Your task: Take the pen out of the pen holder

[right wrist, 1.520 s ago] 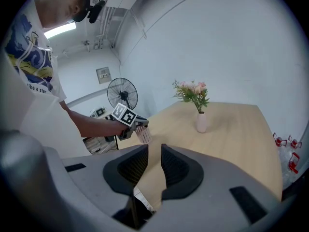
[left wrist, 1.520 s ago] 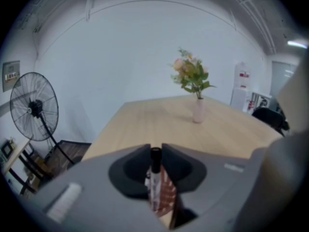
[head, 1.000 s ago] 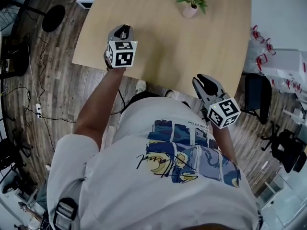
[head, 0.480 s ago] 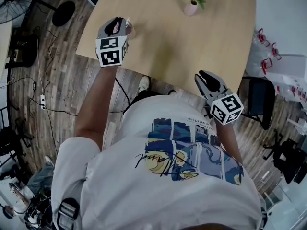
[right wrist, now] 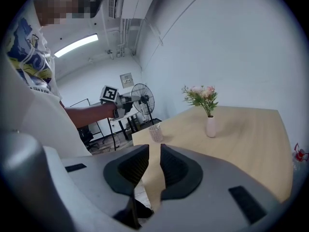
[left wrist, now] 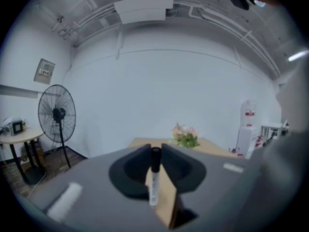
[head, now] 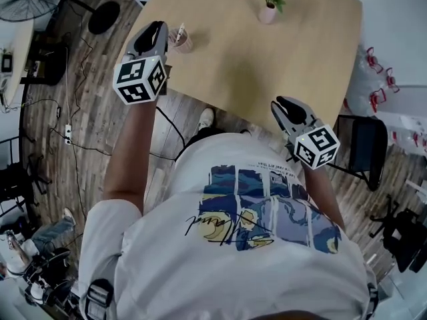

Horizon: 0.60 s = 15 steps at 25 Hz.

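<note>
- Right gripper (right wrist: 153, 151): closest to body, at near edge of table (head: 267, 65). Jaws slightly parted, nothing between. Idle, probably parked there so left works alone.
- Left gripper (left wrist: 154, 153): up beside table corner, jaws pinching pen (left wrist: 154, 182).
- Pen upright, black cap above pads, pale barrel hanging below. Vertical hold suits straight pull out of cup.
- Pen holder (head: 181, 41): on table corner, just beside left gripper. Pen's lower end looks clear of it, so removal judged about done.
- Flower vase (head: 268, 12): far side of table, well apart, no obstacle.

Two grippers (head: 159, 27) (head: 283, 104), one pen (left wrist: 154, 178), one pen holder (head: 182, 42), one vase (head: 268, 13)
</note>
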{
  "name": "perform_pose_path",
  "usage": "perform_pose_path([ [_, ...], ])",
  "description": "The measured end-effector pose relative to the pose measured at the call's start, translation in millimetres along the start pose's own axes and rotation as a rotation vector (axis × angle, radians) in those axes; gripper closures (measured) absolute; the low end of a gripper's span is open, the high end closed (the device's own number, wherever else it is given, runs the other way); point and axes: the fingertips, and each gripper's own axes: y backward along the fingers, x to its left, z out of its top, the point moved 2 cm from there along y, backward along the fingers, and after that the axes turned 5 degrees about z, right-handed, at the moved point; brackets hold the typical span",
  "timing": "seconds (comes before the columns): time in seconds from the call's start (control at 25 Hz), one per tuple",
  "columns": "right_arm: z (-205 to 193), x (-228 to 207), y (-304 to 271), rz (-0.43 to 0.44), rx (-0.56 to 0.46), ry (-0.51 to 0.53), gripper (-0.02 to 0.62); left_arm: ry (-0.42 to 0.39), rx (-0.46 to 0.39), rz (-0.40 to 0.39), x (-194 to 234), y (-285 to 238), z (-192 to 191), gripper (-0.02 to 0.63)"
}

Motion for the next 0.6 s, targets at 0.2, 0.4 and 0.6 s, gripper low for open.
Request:
perform_pose_path([
  [0.2,-4,-1,6,0.038,-0.005,0.014,0.535,0.049,-0.054,-0.051,-26,34,26,0.532],
  [0.4,-16,-1,16,0.086,0.001,0.022,0.561,0.078,-0.088,-0.101,-65,74,40,0.532],
  [0.6,-31,3,28,0.130,0.011,0.020,0.579,0.113,-0.092,-0.143,-104,110,38,0.532],
])
